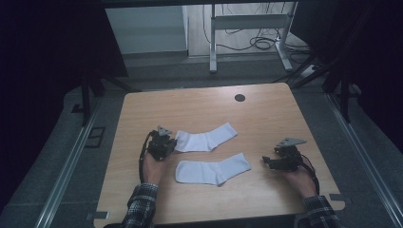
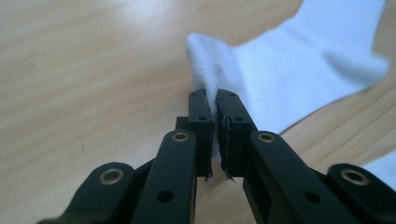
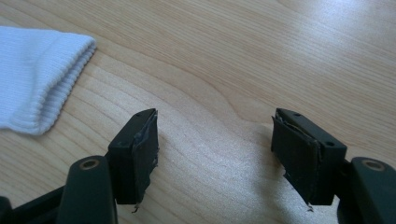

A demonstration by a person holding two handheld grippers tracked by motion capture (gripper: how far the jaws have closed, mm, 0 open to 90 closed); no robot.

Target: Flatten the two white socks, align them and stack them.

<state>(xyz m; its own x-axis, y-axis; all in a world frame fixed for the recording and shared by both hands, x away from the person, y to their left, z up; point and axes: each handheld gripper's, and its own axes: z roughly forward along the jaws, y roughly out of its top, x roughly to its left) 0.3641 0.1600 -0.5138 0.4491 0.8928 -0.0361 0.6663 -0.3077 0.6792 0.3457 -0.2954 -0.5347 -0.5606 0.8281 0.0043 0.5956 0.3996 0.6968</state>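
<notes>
Two white socks on a wooden table (image 1: 142,109), two handheld grippers.
Left gripper (image 2: 215,135) clamped on far sock's (image 1: 205,139) toe; right gripper (image 3: 215,156) gaping, empty, beside near sock's (image 1: 213,171) cuff.

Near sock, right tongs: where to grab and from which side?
Take the near sock by its ribbed cuff, probably coming in low from the right. The cuff end points toward the open right tongs and lies flat, so one jaw likely has to slide under the edge.
</notes>
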